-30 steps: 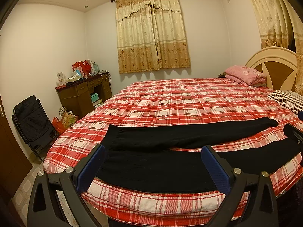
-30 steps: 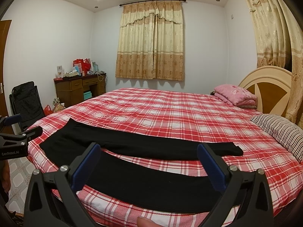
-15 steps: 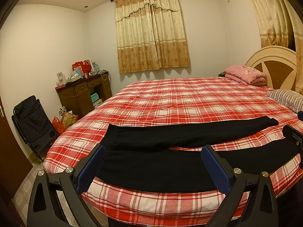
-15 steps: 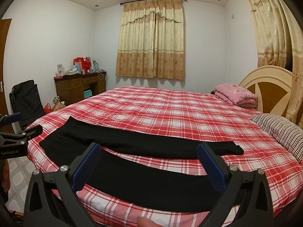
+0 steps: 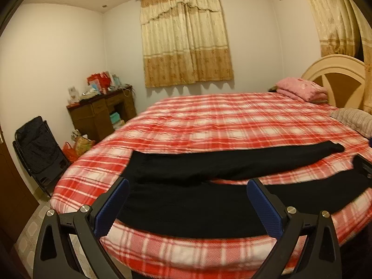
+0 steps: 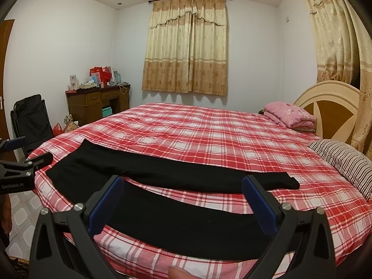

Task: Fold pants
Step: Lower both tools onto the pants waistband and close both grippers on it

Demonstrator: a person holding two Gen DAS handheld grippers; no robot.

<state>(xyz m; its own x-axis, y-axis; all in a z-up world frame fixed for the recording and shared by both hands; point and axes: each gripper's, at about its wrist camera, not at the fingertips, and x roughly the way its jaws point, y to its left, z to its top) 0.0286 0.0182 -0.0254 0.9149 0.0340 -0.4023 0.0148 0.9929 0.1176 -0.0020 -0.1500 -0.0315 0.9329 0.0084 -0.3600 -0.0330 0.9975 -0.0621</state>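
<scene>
"GenRobot.AI" on left tool (image 6: 25, 162)

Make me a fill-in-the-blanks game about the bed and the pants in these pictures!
1. The pants lying on the bed are the colour ____.
2. The bedspread has a red and white ____ pattern.
3. Both the left gripper and the right gripper have their jaws ____, holding nothing.
4. The folded blanket by the headboard is the colour ____.

Missing words: black; checked; open; pink
</scene>
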